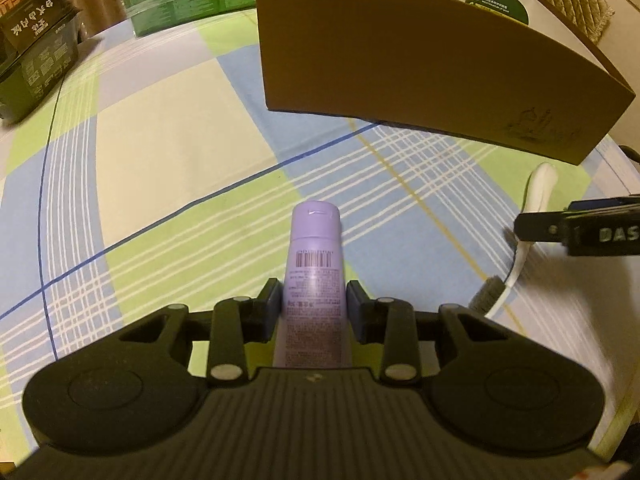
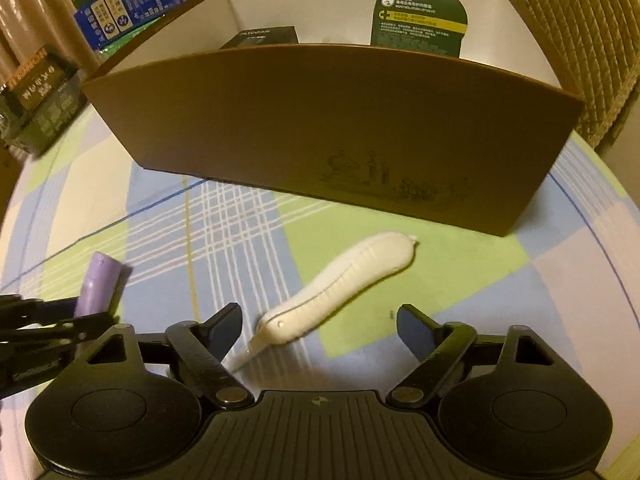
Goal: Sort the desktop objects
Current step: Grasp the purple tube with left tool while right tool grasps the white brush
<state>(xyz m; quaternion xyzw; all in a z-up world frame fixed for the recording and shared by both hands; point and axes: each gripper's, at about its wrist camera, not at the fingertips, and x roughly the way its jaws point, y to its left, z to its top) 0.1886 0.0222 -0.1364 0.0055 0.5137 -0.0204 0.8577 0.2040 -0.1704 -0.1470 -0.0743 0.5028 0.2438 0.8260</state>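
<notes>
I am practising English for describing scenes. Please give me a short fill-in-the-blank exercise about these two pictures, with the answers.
1. The left gripper is shut on a ___ tube.
2. The white brush lies on the checked ___, in front of the box.
3. The right gripper has its jaws ___, one on each side of the brush.

Answers: purple; cloth; open

Two black hand-held grippers

The left gripper and right gripper share a ribbed black body, round side discs, silver pivot screws, dark blue pads and white lettering.
</notes>
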